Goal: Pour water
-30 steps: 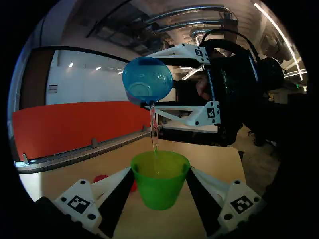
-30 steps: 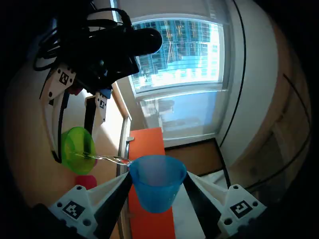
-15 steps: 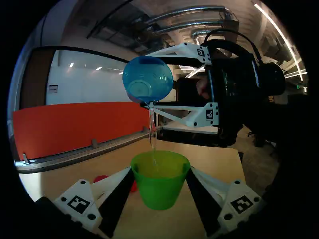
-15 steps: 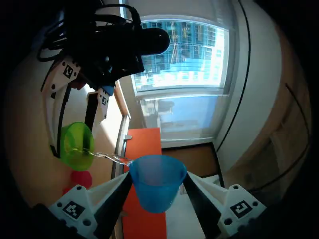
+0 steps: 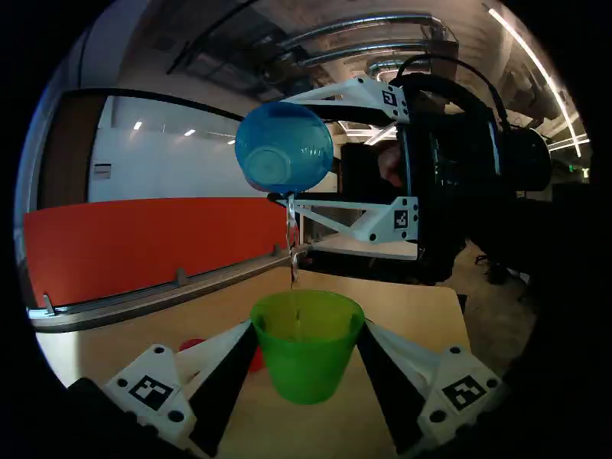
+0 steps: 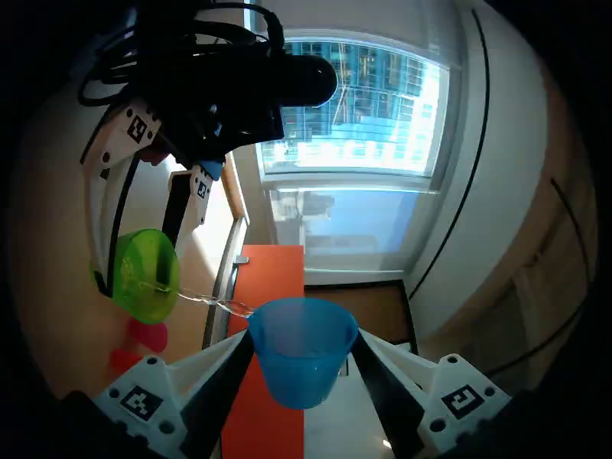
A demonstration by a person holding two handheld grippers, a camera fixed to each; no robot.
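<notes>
Squeezing the green cup (image 5: pixel 307 363) upright between the 2 fingers of the left gripper (image 5: pixel 306 336), low by the wooden table (image 5: pixel 413 302). Pinching the blue cup (image 5: pixel 284 148) between the 2 fingers of the right gripper (image 6: pixel 301 348), tipped steeply above the green one. Pouring now: sending a thin stream of water (image 5: pixel 291 245) into the green cup. Likely calling next for tilting further to drain, then rolling back upright. Holding the right gripper rolled sideways and high, the left level and low.

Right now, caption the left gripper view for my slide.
Right hand-held gripper tips the blue cup, sending a thin water stream into the green cup in the left hand-held gripper.
</notes>
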